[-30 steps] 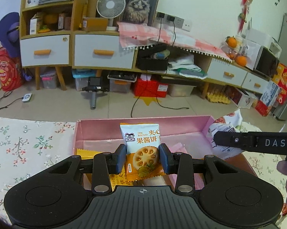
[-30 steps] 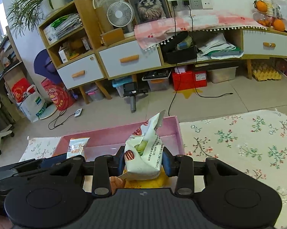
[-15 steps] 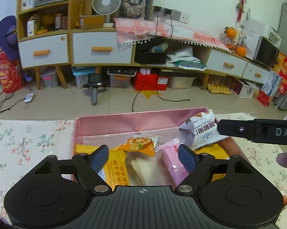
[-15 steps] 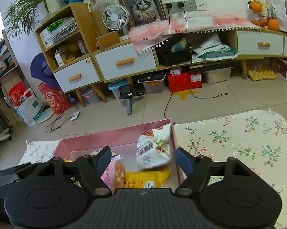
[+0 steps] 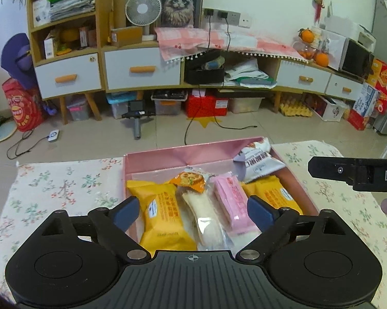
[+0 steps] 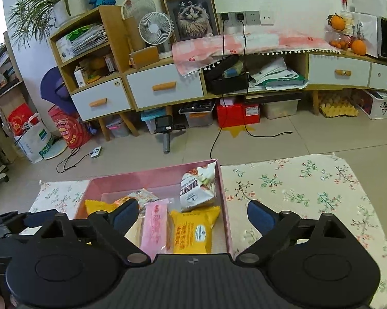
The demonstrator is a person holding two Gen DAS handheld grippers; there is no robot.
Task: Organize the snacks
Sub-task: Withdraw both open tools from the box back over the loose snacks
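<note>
Where a floral cloth (image 5: 64,190) covers the counter, a pink box (image 5: 183,154) sits at its far edge, open at the top and holding all the snacks. Along the box's near side lie two yellow packs, the left pack (image 5: 162,216) by the left wall and the right pack (image 5: 273,193) by the right wall, with a pale roll (image 5: 206,213) in clear wrap and a pink bar (image 5: 232,200) lying side by side between them. Leaning in the far right corner is a white bag (image 5: 258,162), tilted against the wall and resting on the far end of the right pack. An orange biscuit pack (image 5: 191,177) lies across the far ends of the roll and the left pack. Above the near side of the box hangs the left gripper (image 5: 192,212), its fingers spreading wide with nothing pinched between them; the packs merely lie beneath the gap. Over the right wall of the box hangs the right gripper (image 6: 193,215), its fingers likewise spreading and empty, one finger (image 6: 126,212) above the snacks and the other above the cloth just beside the box.
</note>
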